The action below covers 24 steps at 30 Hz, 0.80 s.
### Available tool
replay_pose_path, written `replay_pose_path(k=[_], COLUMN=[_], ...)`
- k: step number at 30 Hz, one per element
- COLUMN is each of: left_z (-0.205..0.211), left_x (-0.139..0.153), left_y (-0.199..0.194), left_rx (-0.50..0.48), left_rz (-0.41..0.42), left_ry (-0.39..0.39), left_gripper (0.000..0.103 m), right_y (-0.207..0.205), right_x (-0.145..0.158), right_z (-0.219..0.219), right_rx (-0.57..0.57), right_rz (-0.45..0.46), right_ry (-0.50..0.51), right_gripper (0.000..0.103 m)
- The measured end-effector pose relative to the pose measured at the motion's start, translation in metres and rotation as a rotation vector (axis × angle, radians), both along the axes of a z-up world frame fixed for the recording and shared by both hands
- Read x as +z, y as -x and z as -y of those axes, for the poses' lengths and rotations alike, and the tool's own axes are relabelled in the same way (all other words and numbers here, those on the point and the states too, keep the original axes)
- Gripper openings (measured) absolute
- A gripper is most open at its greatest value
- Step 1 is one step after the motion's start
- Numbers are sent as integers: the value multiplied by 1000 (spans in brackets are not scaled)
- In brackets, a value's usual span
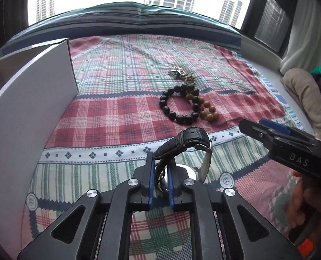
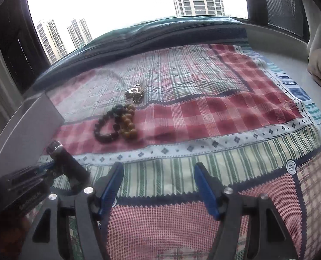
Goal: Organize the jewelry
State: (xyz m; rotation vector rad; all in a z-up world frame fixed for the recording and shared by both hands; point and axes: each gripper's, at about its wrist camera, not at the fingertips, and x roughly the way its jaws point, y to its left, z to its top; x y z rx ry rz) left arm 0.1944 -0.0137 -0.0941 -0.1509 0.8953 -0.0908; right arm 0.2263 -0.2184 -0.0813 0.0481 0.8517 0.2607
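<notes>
- Left claw (image 1: pixel 159 178): clamped on watch (image 1: pixel 187 149), blue pads pinching the black strap; case hanging to the right of the pads, clear of the bed (image 1: pixel 108 117).
- Right claw (image 2: pixel 158 186): spread wide, holding nothing, low over the plaid cover.
- Box (image 1: pixel 28 99): white, open-topped, just left of the left claw; interior hidden behind its near wall.
- Dark beads (image 1: pixel 177 105) and tan beads (image 1: pixel 208 108): lying touching on the red check, beyond the watch; keyring (image 1: pixel 182 74) just behind them.
- Step in hand, judged: carry watch to box.
- Advice: keep grip firm, since only the strap is pinched and the heavy case may swing or slip.
- Advice: lift above the box wall before moving left; avoid knocking the wall, light card likely to tip.
- Advice: lower well inside before parting the pads, strap first, case settling flat.
- Advice: keep right claw back from the path, ready for the beads.
- Risk: buckle end catching on the box rim.
</notes>
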Motion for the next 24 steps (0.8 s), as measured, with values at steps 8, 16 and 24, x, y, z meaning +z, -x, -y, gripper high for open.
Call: replay_pose_path(k=[8, 16, 24], left_z=[-28, -26, -24], left_x=[-4, -2, -1], left_y=[20, 33, 42], left_rx=[9, 6, 34], left_rz=[-34, -47, -41], left_ry=[29, -17, -59], left_gripper=[10, 10, 10], right_y=[-77, -23, 74], right_x=[-28, -7, -5], right_z=[-75, -58, -16], right_rx=[247, 278, 253], right_rz=[-53, -32, -90], right_ry=[211, 147, 61], right_gripper=[34, 12, 12])
